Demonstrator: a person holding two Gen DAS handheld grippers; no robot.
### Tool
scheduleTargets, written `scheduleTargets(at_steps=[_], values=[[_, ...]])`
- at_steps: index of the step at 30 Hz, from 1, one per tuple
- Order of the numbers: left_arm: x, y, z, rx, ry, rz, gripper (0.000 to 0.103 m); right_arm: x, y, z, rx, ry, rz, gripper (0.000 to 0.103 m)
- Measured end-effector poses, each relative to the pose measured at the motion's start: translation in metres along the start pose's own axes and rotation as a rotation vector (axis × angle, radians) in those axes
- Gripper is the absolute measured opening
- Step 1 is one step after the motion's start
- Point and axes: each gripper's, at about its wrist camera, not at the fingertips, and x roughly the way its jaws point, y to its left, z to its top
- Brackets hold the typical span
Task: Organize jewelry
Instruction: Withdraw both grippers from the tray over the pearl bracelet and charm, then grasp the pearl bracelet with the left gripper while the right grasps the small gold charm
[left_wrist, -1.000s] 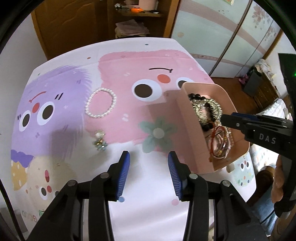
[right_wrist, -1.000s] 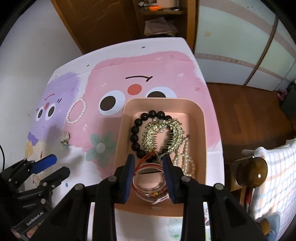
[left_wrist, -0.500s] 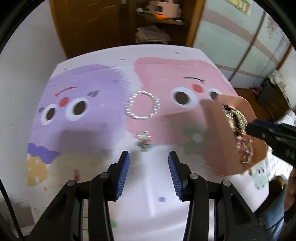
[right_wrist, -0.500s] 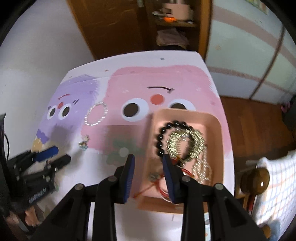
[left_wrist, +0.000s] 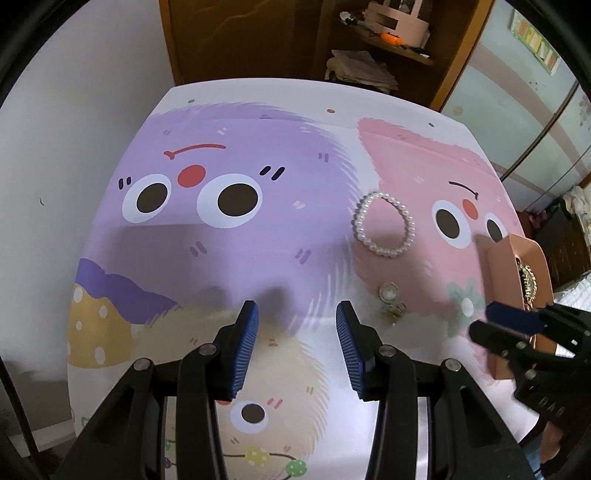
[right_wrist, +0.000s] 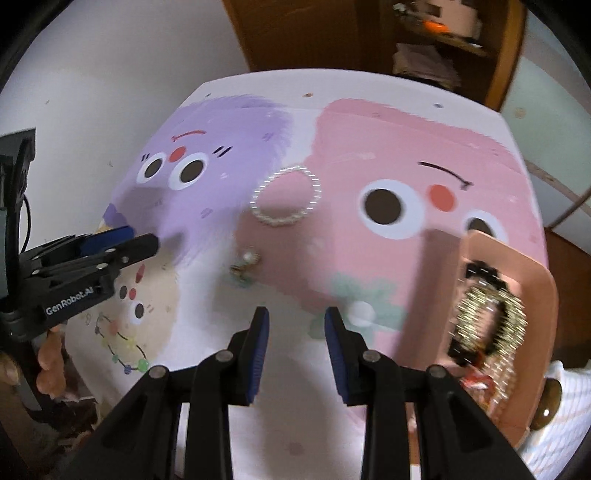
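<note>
A: How did the two tools stand?

B: The left gripper hovered over the cartoon tablecloth with its blue pads wide apart and nothing between them. The right gripper was spread too, empty, above the cloth just left of the pink tray.

A: And the jewelry?

B: A pearl bracelet lay flat on the pink monster print, and a small pearl brooch lay just in front of it, both apart from either tool. The tray at the table's right edge held a gold hair comb, a black bead bracelet and more pieces too blurred to name
</note>
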Motion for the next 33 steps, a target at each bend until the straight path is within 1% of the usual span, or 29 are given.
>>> scheduleTargets(at_steps=[3,6,8,18,23,25,26,29,33], values=[[0.005,0.002,0.0,-0.01,0.006,-0.011,0.042,0.013,0.015,0.005,-0.047,0.001,0.002,0.031],[0.008,0.004,-0.003,-0.005,0.013,-0.011,0.042,0.025,0.027,0.007,-0.08,0.011,0.037,0.031],[0.01,0.008,-0.005,-0.01,0.019,-0.012,0.042,0.033,0.033,0.007,-0.095,0.015,0.041,0.031],[0.02,0.02,-0.008,-0.042,0.037,-0.021,0.042,0.056,0.047,0.018,-0.107,0.029,0.009,0.031],[0.022,0.016,-0.007,-0.029,0.04,-0.02,0.042,0.059,0.053,0.017,-0.124,0.002,-0.015,0.031],[0.023,0.013,-0.006,-0.02,0.04,-0.021,0.042,0.059,0.055,0.016,-0.131,-0.014,-0.022,0.022],[0.023,0.012,-0.005,-0.016,0.04,-0.022,0.042,0.058,0.054,0.014,-0.133,-0.021,-0.026,0.02],[0.026,0.004,0.001,0.002,0.04,-0.031,0.042,0.056,0.046,0.012,-0.102,-0.031,0.002,0.02],[0.031,-0.009,0.016,0.015,0.04,-0.054,0.042,0.05,0.028,0.007,-0.046,-0.038,0.015,0.02]])
